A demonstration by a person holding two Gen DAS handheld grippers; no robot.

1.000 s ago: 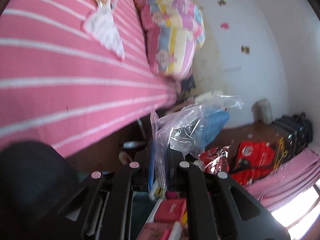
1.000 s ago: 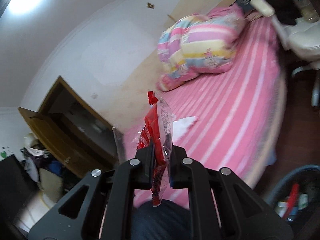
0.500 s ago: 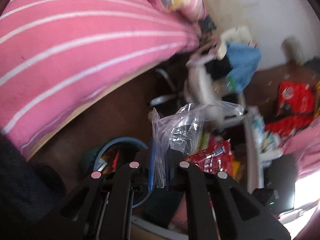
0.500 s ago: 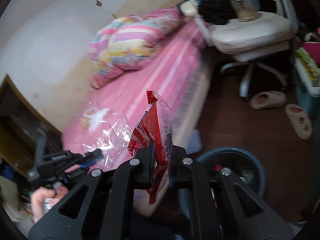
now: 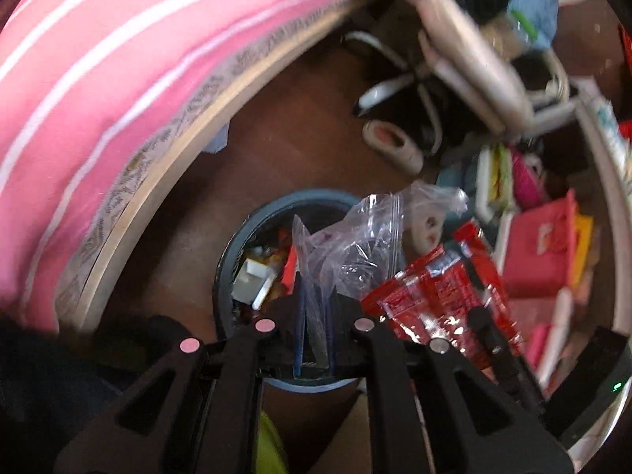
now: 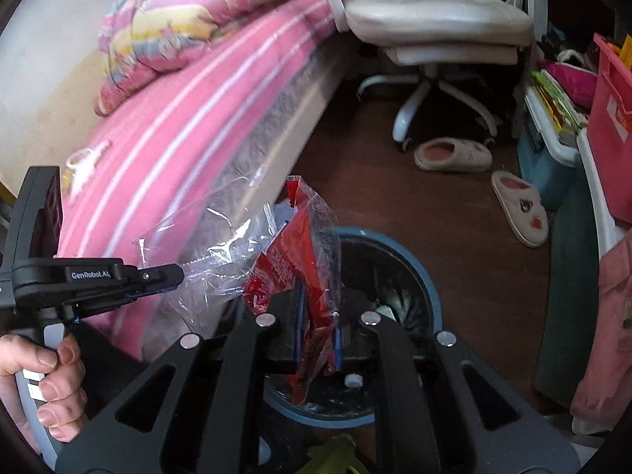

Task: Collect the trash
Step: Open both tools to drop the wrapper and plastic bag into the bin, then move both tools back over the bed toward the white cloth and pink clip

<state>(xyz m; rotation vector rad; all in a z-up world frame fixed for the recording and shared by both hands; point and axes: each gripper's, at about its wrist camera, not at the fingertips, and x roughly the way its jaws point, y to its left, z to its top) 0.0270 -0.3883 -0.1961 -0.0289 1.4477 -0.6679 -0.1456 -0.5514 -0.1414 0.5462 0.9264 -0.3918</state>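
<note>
My left gripper (image 5: 314, 316) is shut on a clear zip bag (image 5: 357, 245) and hangs right over a round blue-rimmed bin (image 5: 233, 245) with trash inside. A red foil wrapper (image 6: 300, 260) is pinched in my right gripper (image 6: 318, 316), which is shut and also points down at the bin (image 6: 428, 288). The left wrist view catches the red wrapper (image 5: 438, 296) just right of the clear bag. From the right wrist view, my left gripper (image 6: 173, 274) comes in from the left with the clear bag (image 6: 213, 249), a hand on its handle.
A pink striped bed (image 6: 166, 146) runs along the left, with a folded quilt (image 6: 173, 27) at its head. A white swivel chair (image 6: 434, 27) stands beyond the bin, two slippers (image 6: 452, 154) on the brown floor. Crates of red and pink items (image 5: 541, 245) crowd the right.
Both grippers have tipped downward and dropped from above the bed to over the bin. Each keeps its hold, the left on the clear bag and the right on the red wrapper.
</note>
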